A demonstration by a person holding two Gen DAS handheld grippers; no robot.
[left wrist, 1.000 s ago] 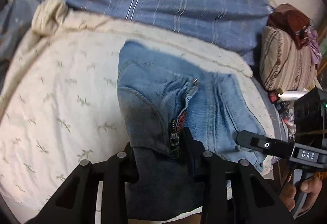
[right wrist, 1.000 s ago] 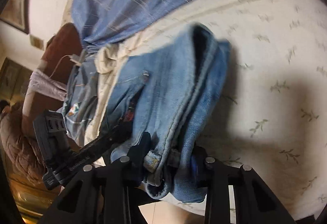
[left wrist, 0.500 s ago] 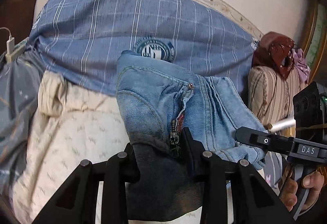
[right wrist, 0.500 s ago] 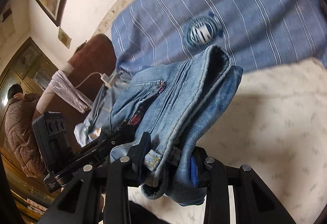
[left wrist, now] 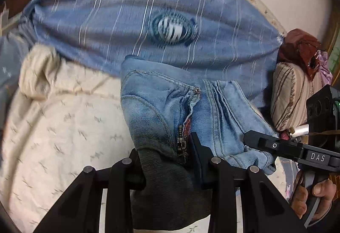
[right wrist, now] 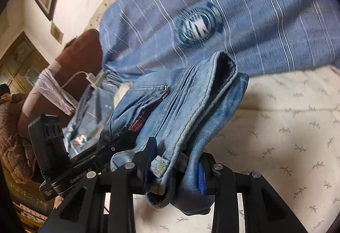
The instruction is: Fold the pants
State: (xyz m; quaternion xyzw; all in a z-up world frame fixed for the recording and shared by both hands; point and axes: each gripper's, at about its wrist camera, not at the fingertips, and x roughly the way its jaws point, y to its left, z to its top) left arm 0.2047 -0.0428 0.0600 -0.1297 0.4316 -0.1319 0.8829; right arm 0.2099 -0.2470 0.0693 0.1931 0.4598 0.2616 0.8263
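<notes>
Light blue denim pants (left wrist: 161, 109) hang bunched between both grippers, above a cream bedspread (left wrist: 53, 137). My left gripper (left wrist: 167, 160) is shut on the pants at the waistband beside the open zipper (left wrist: 181, 139). My right gripper (right wrist: 176, 167) is shut on the pants (right wrist: 187, 109) at the waistband by a belt loop (right wrist: 159, 166). The right gripper also shows at the right of the left wrist view (left wrist: 276, 145), and the left gripper shows at the left of the right wrist view (right wrist: 102, 156). The pant legs are hidden.
A blue striped blanket (left wrist: 148, 9) with a round logo lies at the head of the bed against the wall. A striped cushion (left wrist: 291, 92) and brown cloth (left wrist: 301, 48) sit to the right. A brown headboard (right wrist: 80, 58), a charger cable (right wrist: 89, 77) and a seated person (right wrist: 10, 126) are to the left.
Both grippers rose with the pants from the bedspread, then tilted down a little; the blue blanket now fills the upper view. Both grips are unchanged.
</notes>
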